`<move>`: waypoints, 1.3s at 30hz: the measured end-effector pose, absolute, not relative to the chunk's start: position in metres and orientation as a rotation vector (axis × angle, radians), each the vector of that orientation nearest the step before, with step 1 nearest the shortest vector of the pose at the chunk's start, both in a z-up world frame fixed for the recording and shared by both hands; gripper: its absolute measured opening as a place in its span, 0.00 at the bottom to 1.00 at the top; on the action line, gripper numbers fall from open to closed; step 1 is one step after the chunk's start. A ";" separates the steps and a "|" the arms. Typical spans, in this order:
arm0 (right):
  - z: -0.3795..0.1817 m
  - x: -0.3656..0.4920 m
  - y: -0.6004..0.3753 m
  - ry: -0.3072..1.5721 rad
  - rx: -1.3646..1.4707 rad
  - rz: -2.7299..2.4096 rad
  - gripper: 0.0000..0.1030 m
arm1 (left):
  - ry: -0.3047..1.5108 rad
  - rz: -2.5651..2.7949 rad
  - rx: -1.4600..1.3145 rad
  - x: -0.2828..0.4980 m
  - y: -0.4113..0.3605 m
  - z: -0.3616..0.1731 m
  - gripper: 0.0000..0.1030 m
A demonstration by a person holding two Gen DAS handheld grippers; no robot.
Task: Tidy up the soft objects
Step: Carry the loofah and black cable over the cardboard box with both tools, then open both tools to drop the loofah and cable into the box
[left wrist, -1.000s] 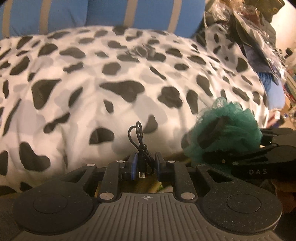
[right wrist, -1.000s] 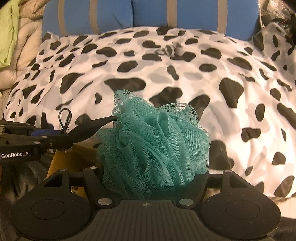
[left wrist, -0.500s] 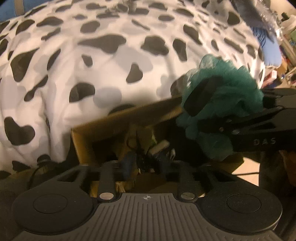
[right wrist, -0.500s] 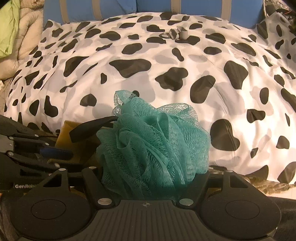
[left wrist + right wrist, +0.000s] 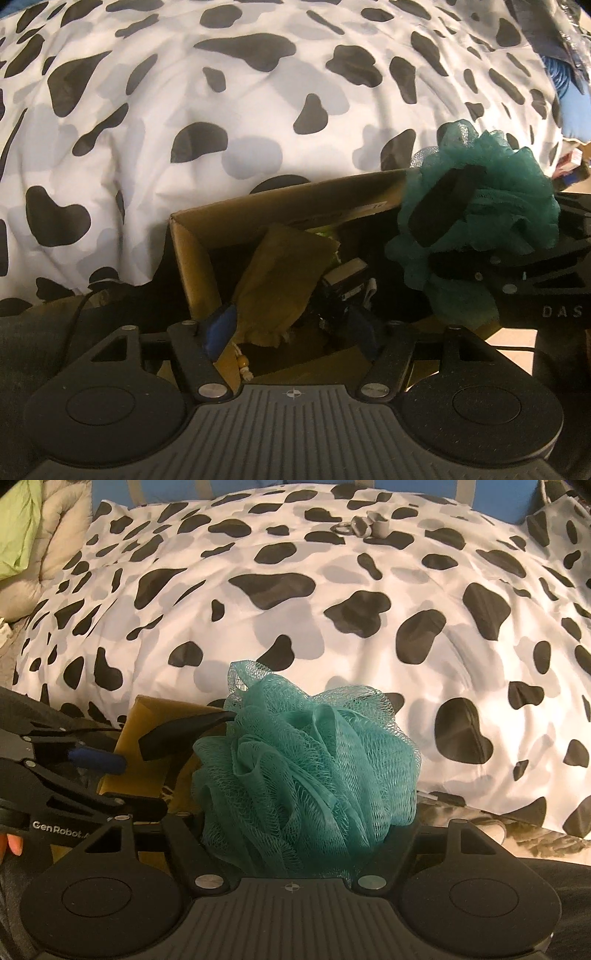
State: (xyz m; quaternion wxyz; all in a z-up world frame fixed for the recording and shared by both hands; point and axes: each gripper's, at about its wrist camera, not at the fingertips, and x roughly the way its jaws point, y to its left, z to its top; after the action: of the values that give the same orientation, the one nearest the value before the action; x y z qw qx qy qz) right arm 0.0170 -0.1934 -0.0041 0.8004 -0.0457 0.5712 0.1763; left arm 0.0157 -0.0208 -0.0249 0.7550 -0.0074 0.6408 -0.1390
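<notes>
Cow-print bedding [image 5: 155, 122] behind, my left gripper [image 5: 291, 332] now tips into the cardboard box [image 5: 280, 206], jaws opening with the cable gone from between them — dropped in, I judge — while my right gripper [image 5: 291, 834] clamps the teal loofah [image 5: 306, 771] alongside.

Teal mesh bath pouf [image 5: 306, 775]: bunched, ruffled netting, round-ish, a looser pale frill sticking up at top-left. Sits squeezed betw. the right gripper [image 5: 295, 812]'s two fingers, held up over the right end of an open cardboard box [image 5: 280, 210]. Inside box: tan drawstring pouch [image 5: 284, 284] w/ beads on its cord, lying tilted; a small dark item just beside it, too dim to ID.
</notes>
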 end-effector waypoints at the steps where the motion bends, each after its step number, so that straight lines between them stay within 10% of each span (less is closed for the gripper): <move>1: -0.005 0.017 -0.192 1.232 -0.100 0.384 0.76 | 1.401 -0.302 -0.018 0.015 -0.021 -0.025 0.64; 11: -0.010 0.017 -0.188 1.266 -0.112 0.392 0.99 | 1.408 -0.271 -0.054 0.018 -0.016 -0.025 0.64; 39: -0.003 0.021 -0.210 1.221 -0.064 0.281 1.00 | 1.323 -0.227 -0.112 0.020 -0.009 -0.011 0.64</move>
State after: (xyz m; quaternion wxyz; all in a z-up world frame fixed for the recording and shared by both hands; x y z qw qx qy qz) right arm 0.0212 -0.2103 -0.0032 0.8097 -0.0301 0.5711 0.1316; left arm 0.0200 -0.0090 -0.0106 0.7818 -0.0518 0.6124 -0.1049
